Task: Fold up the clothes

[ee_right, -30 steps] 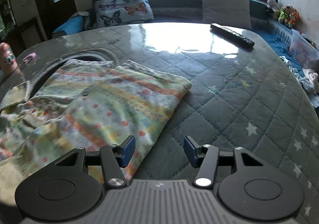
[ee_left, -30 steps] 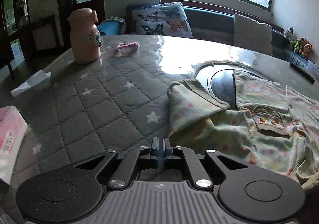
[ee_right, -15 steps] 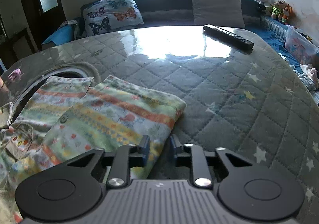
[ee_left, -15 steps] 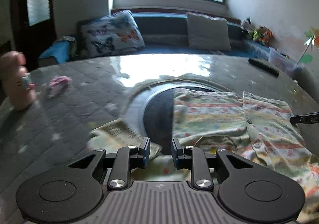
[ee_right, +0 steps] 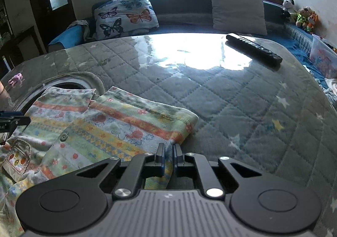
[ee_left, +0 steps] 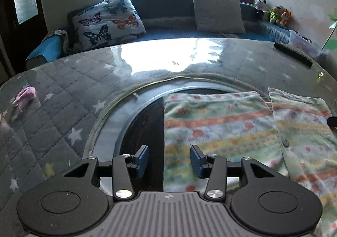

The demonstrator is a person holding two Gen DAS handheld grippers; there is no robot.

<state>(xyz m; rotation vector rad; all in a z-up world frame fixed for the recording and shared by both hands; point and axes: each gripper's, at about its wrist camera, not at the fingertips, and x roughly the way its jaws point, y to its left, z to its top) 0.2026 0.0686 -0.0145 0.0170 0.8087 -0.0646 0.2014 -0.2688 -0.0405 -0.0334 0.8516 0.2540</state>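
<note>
A quilted, star-patterned table (ee_right: 242, 98) carries a striped shirt (ee_right: 118, 125); a remote (ee_right: 252, 49); a pink scrap (ee_left: 25, 95).

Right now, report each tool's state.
Left tool: open, holding nothing.
Right tool: closed on the striped shirt.

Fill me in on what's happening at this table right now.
A person with a claw in each hand is folding a colourful patterned child's shirt on a quilted grey table cover. The right claw is pinched shut on the shirt's folded near edge. The left claw is open, holding nothing, poised over the shirt's left edge. Both sides of the shirt already look folded inward. A remote control lies farther back, well clear.
</note>
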